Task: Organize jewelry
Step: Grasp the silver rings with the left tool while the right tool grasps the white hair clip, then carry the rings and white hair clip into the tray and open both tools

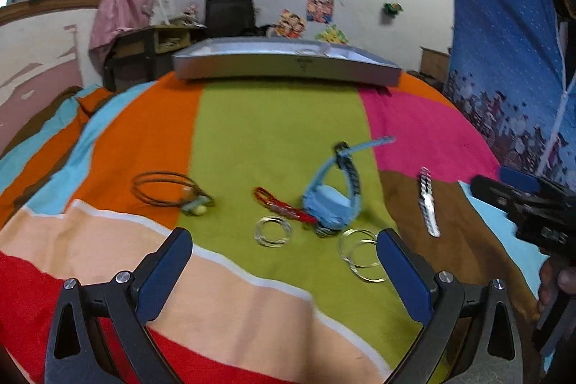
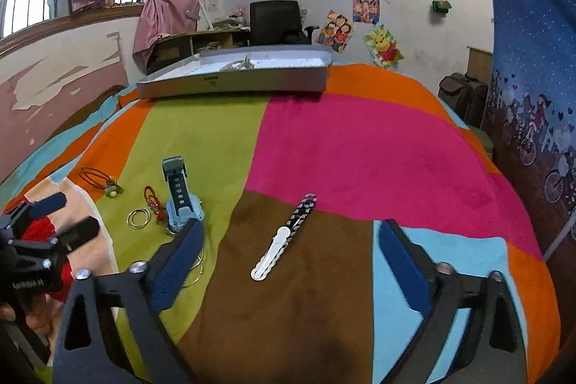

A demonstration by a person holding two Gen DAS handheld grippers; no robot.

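Both grippers hang above the blanket [image 2: 360, 150] with nothing in them: left gripper [image 1: 284, 261] spread wide, right gripper [image 2: 288, 254] spread wide too.

Jewelry lies loose on the green and brown patches. The tray [image 1: 288, 67] sits well apart at the far edge; something small and metallic already lies inside it, too small to identify.

The hair clip [image 2: 284, 236] lies flat on the brown patch, straight ahead between your right fingers. It looks stiff, light and thin, with a white scalloped end and a checkered end. Judgement: pinch it across the narrow width near the middle; the plush pile lets the fingertips dig under.

The watch [image 1: 329, 200] is pale blue plastic, probably the bulkiest and heaviest piece. The strap is flexible and stands up in a loop. Grab the case body, not the strap, or it will likely swing.

The thin rings [image 1: 273, 231] are clear or silvery hoops, a second stack [image 1: 360, 252] just beside your left gripper's right finger. Likely slippery and prone to scatter; take them by the rim, all together.

The red cord [image 1: 280, 204] is soft, limp, touching the watch. The dark wire loop [image 1: 165, 188] with a small pale bead is springy; grip it at the bead end.

Blanket is fuzzy, soft, colour-blocked; small pieces may sink a little.
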